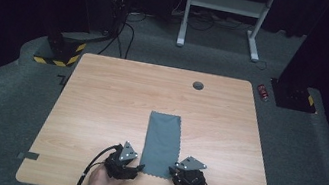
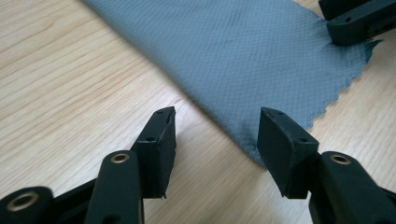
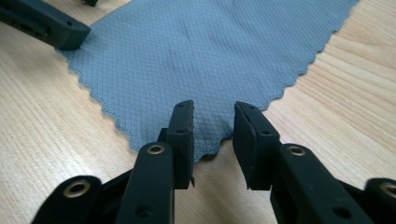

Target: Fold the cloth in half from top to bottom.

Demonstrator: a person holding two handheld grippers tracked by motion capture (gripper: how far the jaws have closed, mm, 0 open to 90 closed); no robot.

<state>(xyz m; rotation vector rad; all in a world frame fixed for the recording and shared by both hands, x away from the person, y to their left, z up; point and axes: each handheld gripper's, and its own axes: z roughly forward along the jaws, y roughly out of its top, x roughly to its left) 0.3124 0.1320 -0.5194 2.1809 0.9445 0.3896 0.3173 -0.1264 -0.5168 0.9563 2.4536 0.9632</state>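
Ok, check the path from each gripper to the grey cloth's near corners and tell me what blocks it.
Nothing visible does. The left gripper stands open at the grey cloth's near-left corner, the right gripper open at the near-right corner. Bare table lies around the cloth, and no other thing sits between jaws and fabric.

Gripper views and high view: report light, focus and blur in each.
High view: the table is evenly lit, its surroundings dark, the grey cloth crisp. Left gripper view: the cloth weave is sharp, the left tool softens toward the bottom edge. Right gripper view: the right tool is open over the sharp cloth corner, faint shadow beneath.
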